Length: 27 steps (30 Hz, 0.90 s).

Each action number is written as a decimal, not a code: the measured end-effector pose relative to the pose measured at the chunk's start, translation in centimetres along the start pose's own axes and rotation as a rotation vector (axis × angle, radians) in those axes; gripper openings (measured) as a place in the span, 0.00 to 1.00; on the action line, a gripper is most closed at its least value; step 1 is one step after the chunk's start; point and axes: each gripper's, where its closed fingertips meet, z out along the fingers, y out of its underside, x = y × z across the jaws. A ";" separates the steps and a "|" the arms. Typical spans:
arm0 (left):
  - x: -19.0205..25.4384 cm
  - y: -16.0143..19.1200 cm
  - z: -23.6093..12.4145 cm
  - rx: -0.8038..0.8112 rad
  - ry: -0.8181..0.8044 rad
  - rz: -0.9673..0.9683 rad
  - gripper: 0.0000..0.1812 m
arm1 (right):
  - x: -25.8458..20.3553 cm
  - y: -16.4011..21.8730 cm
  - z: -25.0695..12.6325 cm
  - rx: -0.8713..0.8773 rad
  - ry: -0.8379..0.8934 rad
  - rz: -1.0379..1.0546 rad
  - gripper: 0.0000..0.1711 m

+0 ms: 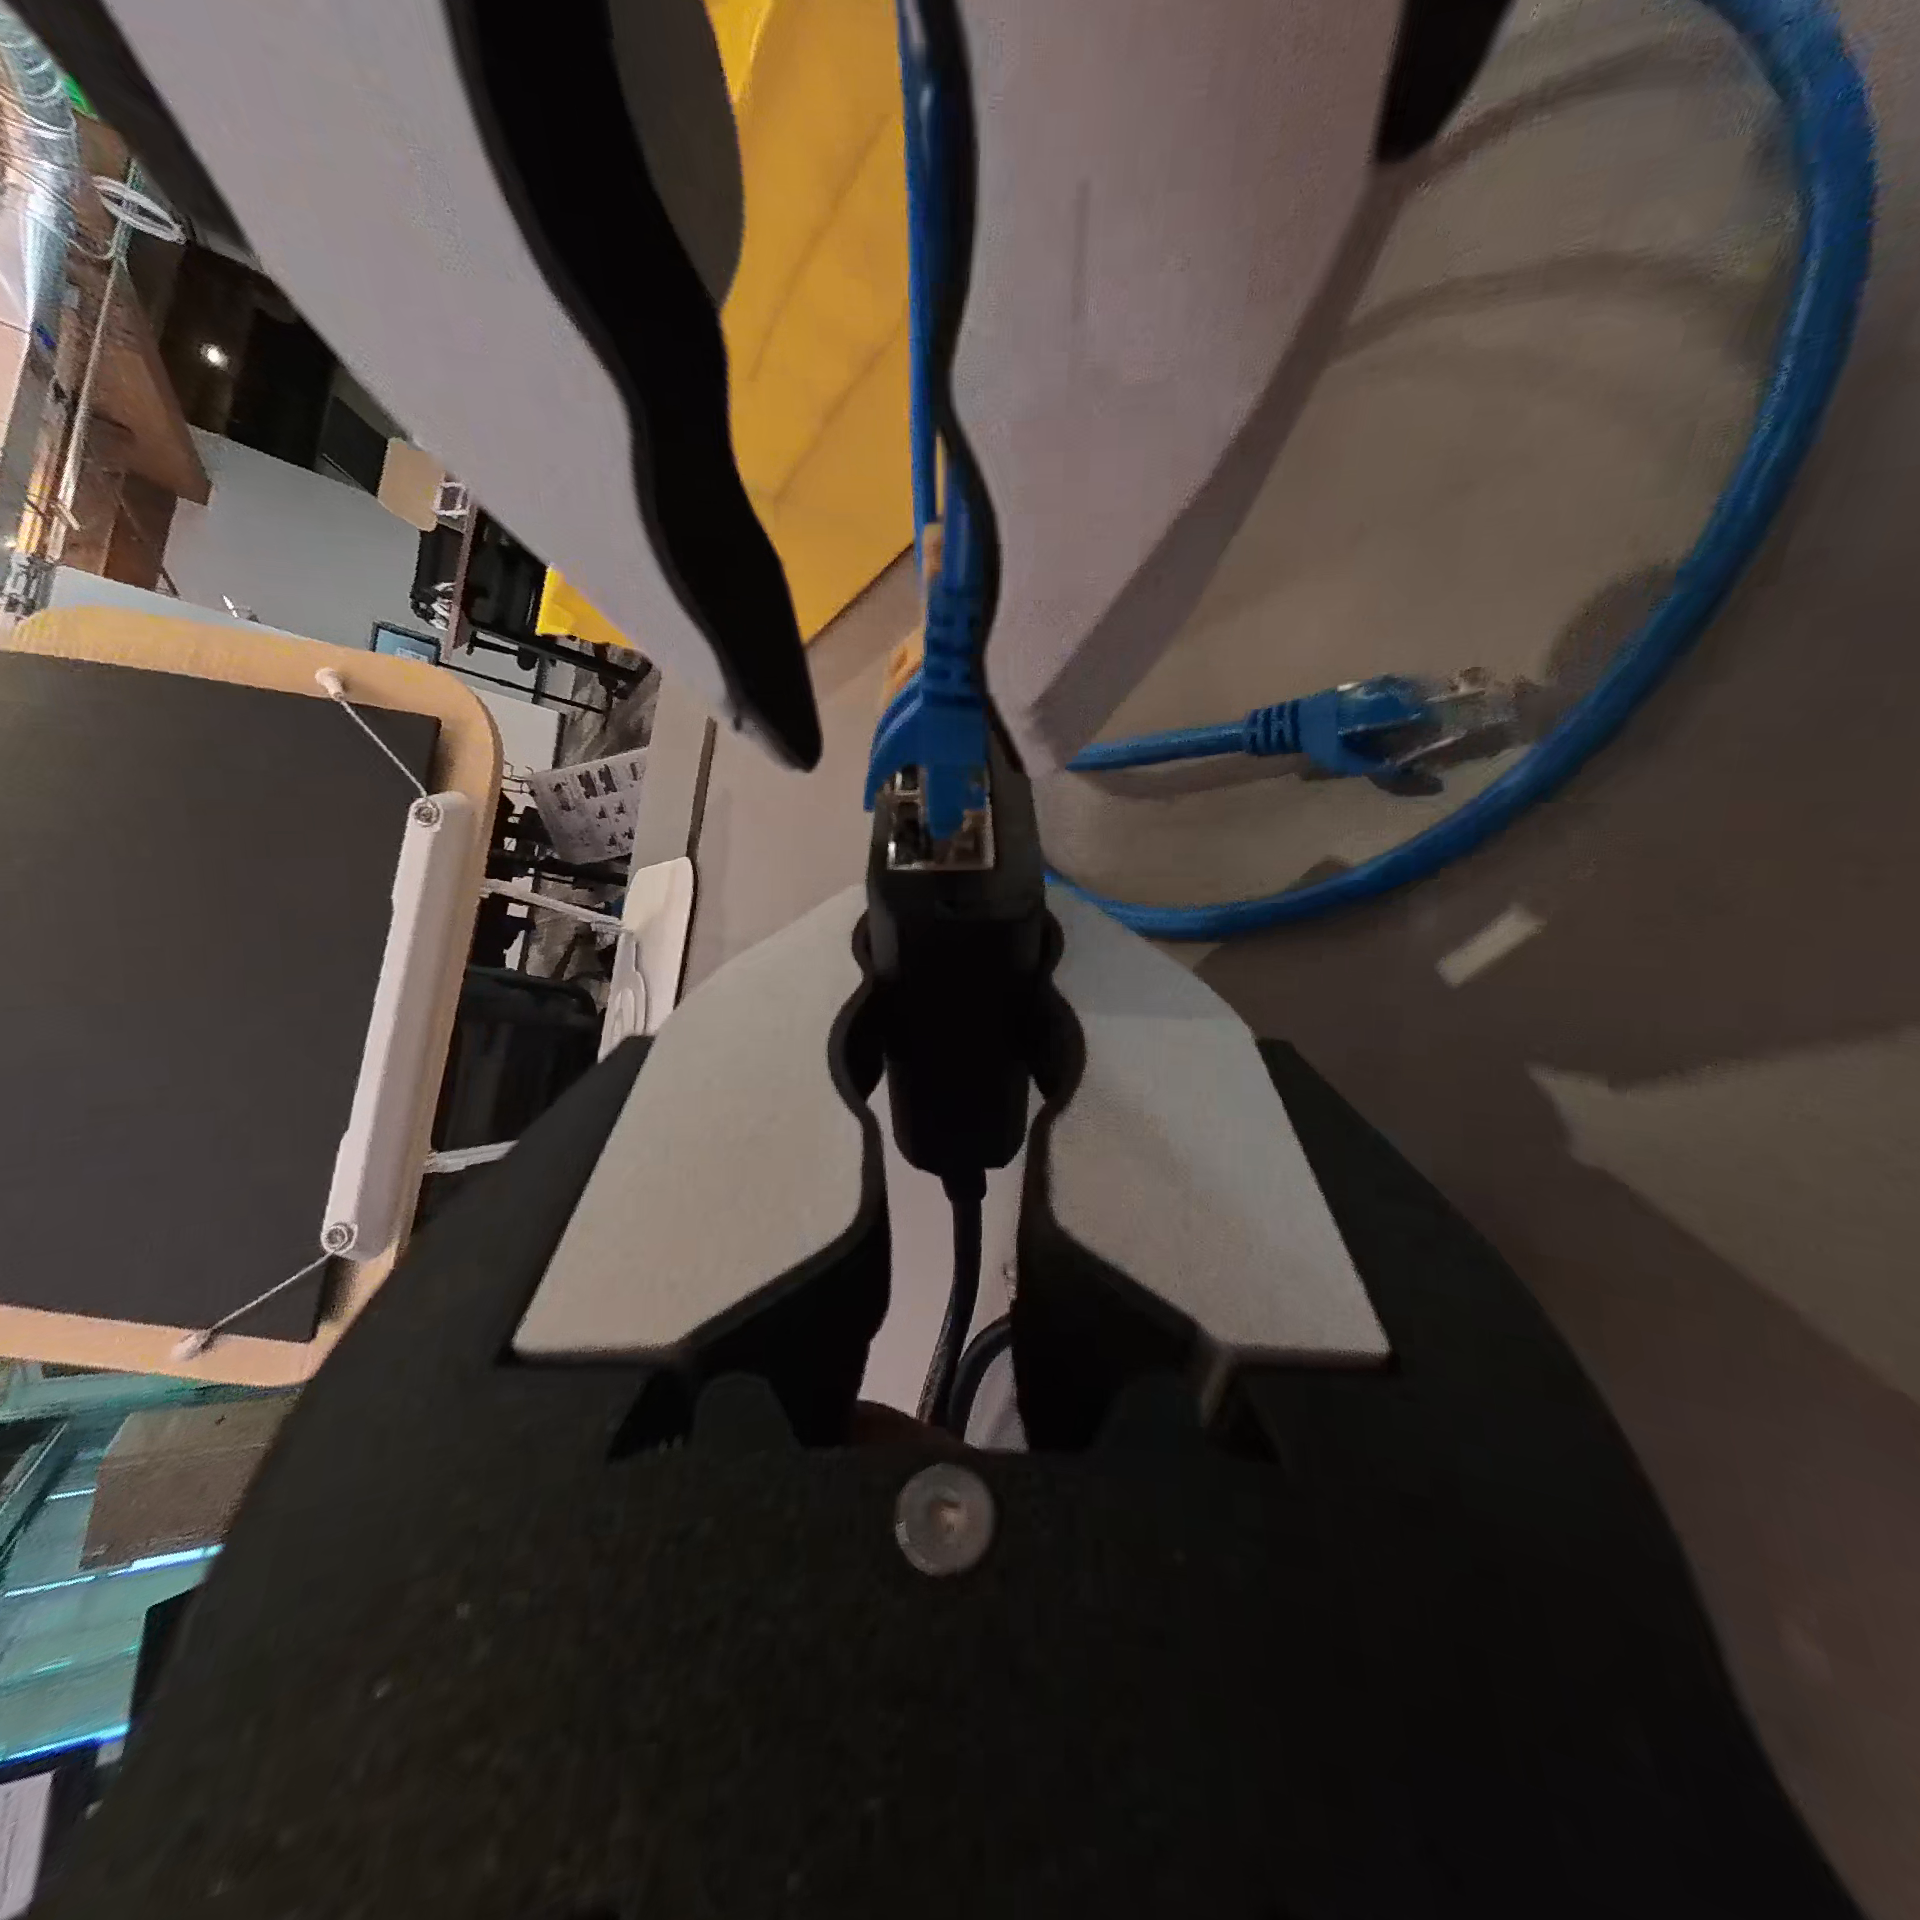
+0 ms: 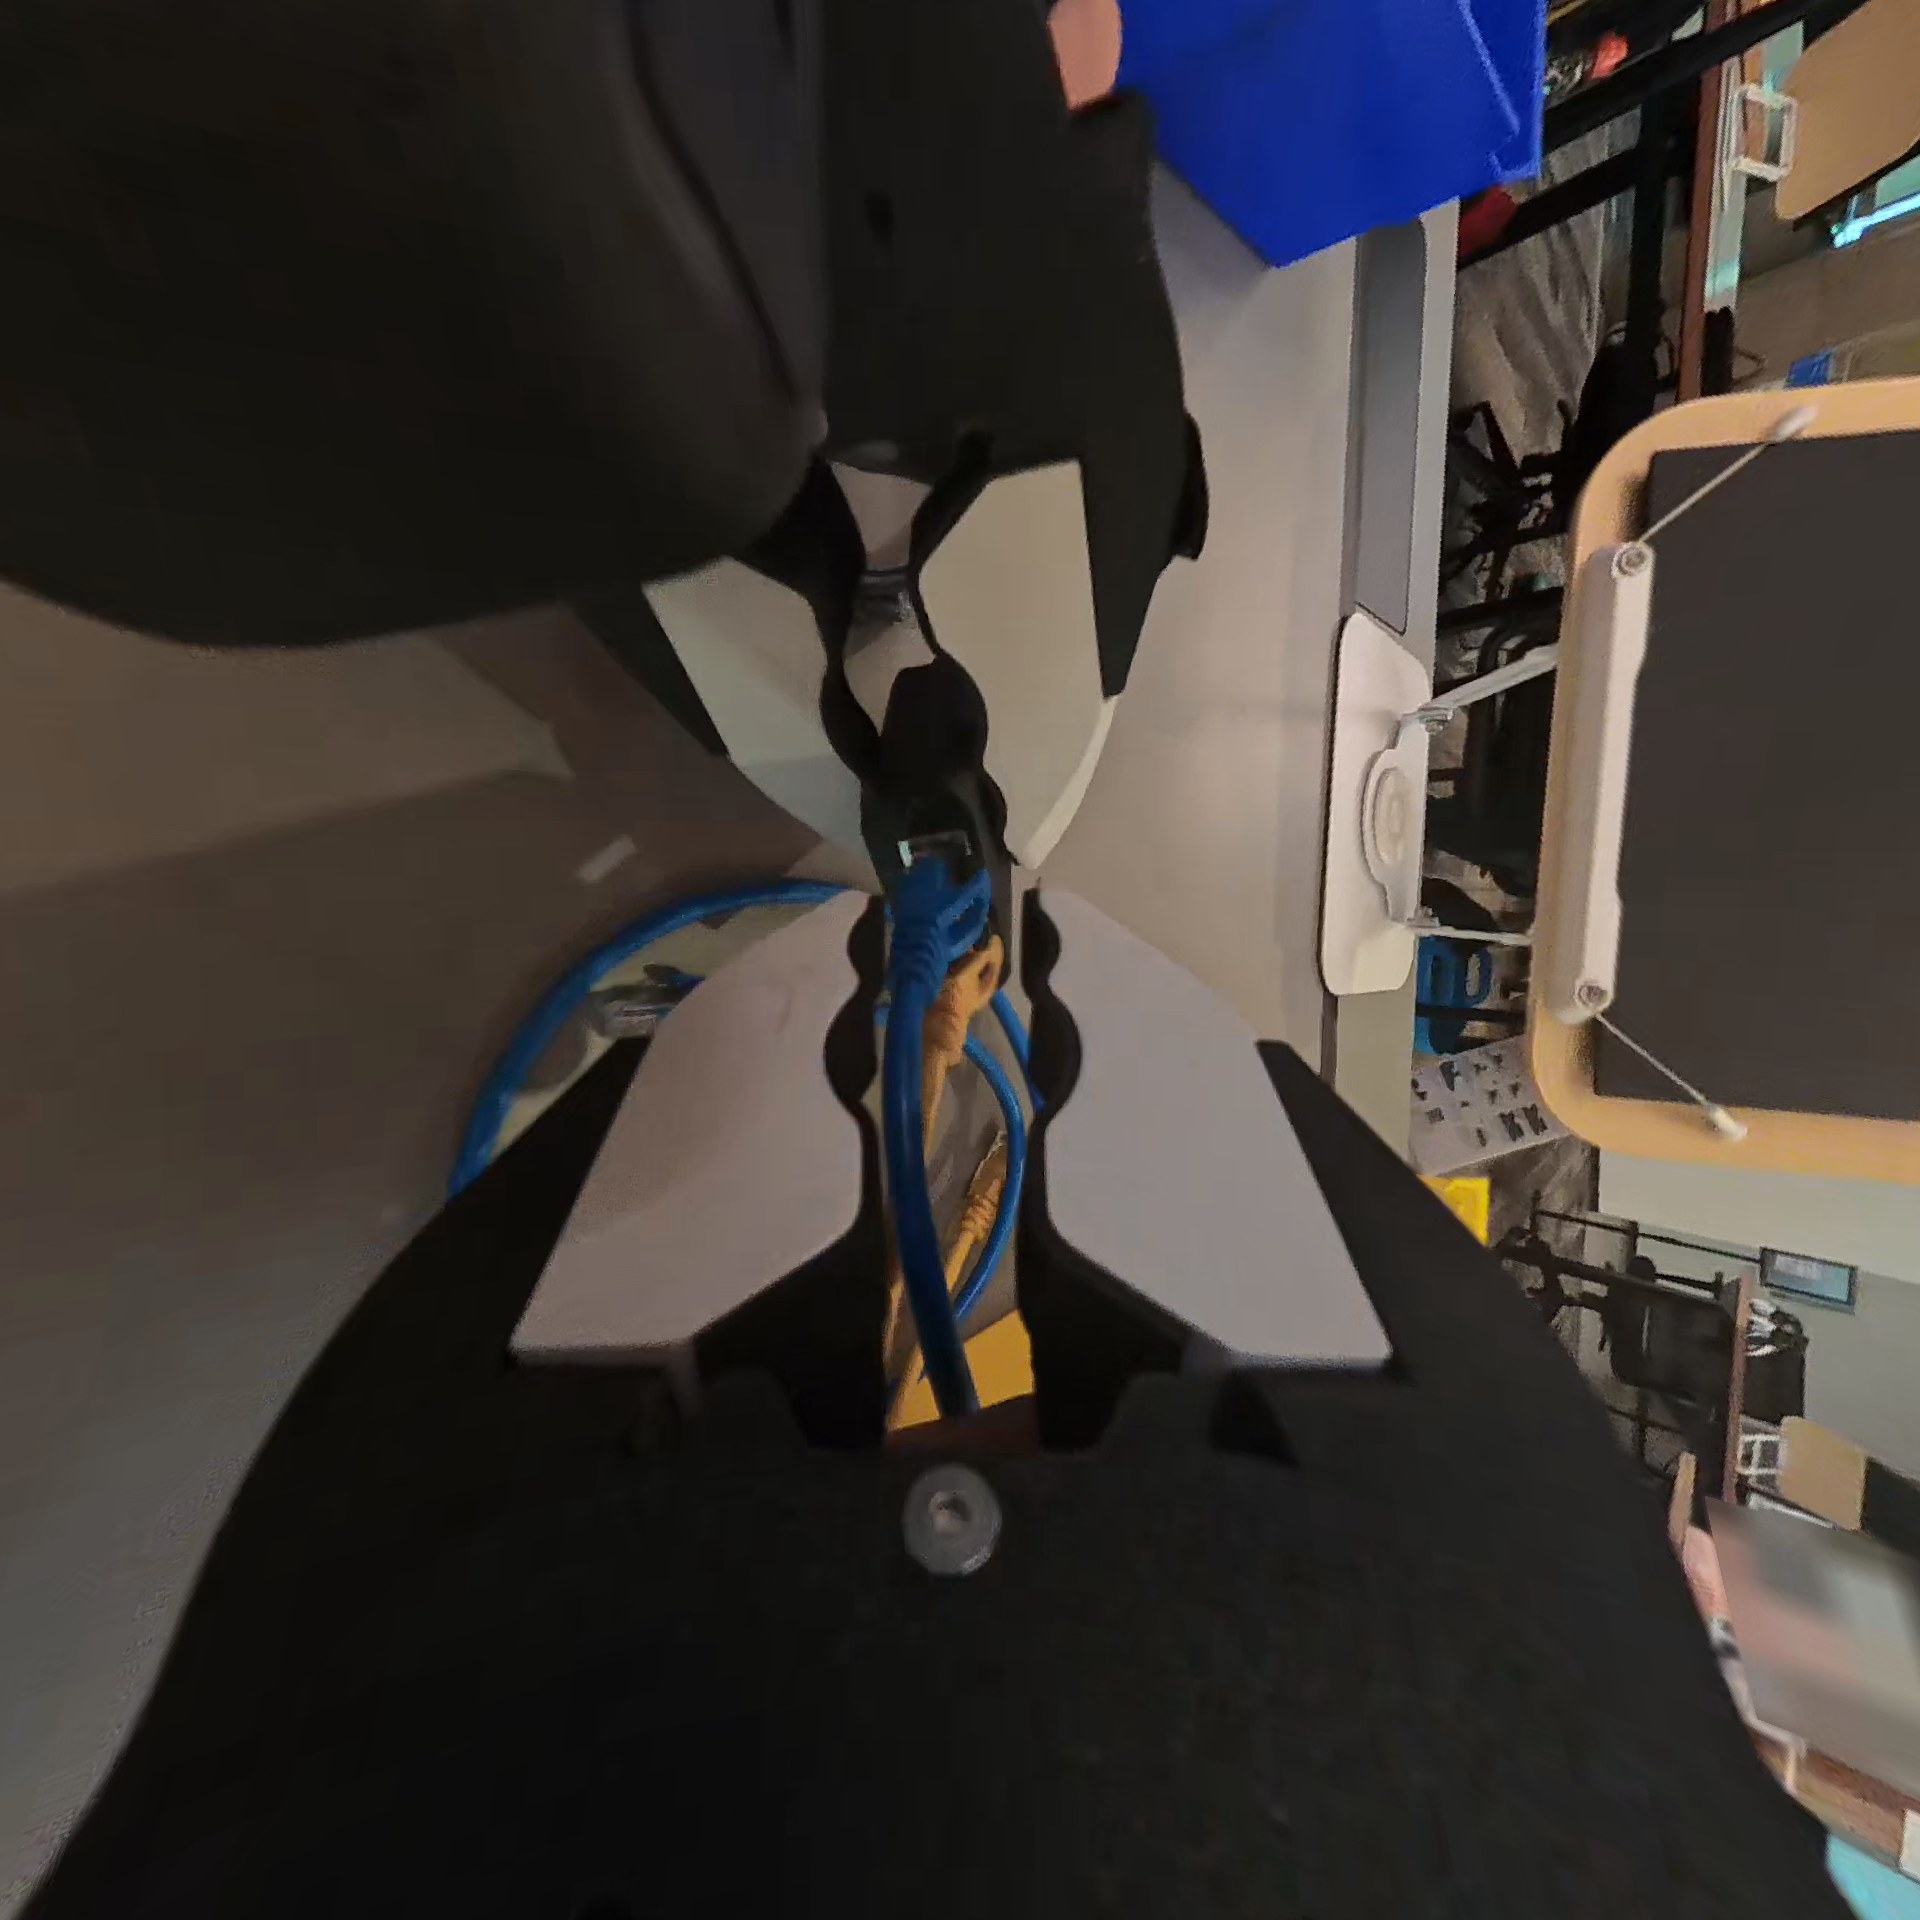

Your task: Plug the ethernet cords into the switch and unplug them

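My left gripper [image 1: 956, 935] is shut on a small black switch [image 1: 951, 1039] and holds it off the grey table [image 1: 1610, 1143]. A blue ethernet plug [image 1: 935, 727] sits in the switch's port. My right gripper [image 2: 951, 914] faces the switch [image 2: 930, 748] with its fingers on either side of that blue plug [image 2: 935, 914]. In the left wrist view a gap shows between one right finger [image 1: 769, 675] and the plug, so it looks open. The blue cord [image 2: 909, 1143] and a yellow cord [image 2: 971, 1216] run back between the right fingers. A second blue plug [image 1: 1382, 727] lies loose on the table.
The blue cord loops wide over the table [image 1: 1787, 468]. A blue bin [image 2: 1330, 104] and a yellow bin [image 1: 821, 312] stand nearby. A tan-framed black board [image 1: 208, 987] and a white mount [image 2: 1371, 810] are beyond the table edge. A person's fingertip [image 2: 1086, 52] shows behind the left gripper.
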 end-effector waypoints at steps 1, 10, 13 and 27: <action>-0.1 0.0 -0.1 -0.003 -0.008 0.003 0.13 | -0.1 -0.1 0.1 0.004 -0.007 -0.010 0.14; -0.1 -0.1 -0.1 -0.009 -0.034 0.018 0.13 | -0.3 0.5 0.5 -0.053 -0.001 -0.085 0.11; -0.1 0.0 -0.1 -0.007 -0.032 0.019 0.13 | -0.2 0.4 0.5 -0.048 0.024 -0.106 0.11; -0.7 0.3 -0.1 -0.048 -0.122 0.083 0.13 | -0.1 0.2 0.6 -0.032 0.025 -0.119 0.08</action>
